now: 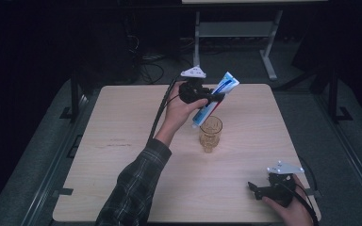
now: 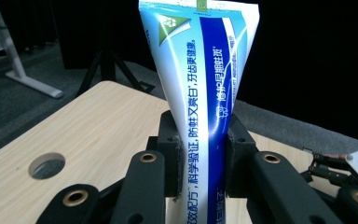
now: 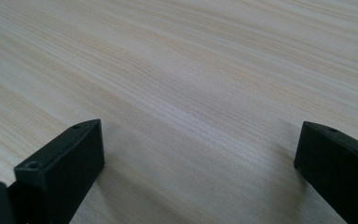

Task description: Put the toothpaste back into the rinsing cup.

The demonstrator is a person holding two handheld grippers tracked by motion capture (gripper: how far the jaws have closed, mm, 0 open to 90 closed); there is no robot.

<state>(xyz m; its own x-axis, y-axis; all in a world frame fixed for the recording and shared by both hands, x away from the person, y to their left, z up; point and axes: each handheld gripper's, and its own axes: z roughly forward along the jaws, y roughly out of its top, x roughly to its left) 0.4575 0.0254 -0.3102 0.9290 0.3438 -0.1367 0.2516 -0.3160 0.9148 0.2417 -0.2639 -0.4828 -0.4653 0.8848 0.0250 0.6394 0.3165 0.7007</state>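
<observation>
Above the table point(image 1: 122, 122): toothpaste tube point(image 1: 214, 100) clenched in left tongs point(image 1: 213, 97), tilted over amber glass point(image 1: 210, 133). Right tongs point(image 1: 254, 189) released, resting. Tube lifted; insertion apparently pending.

Your surface point(image 1: 122, 141) is a pale wood-grain tabletop with rounded corners. An amber ribbed drinking glass point(image 1: 210, 133) stands upright on it near the middle. One round hole point(image 2: 47, 165) is cut through the board. Near its left side you can see a faint dark scuff point(image 1: 115, 142).
</observation>
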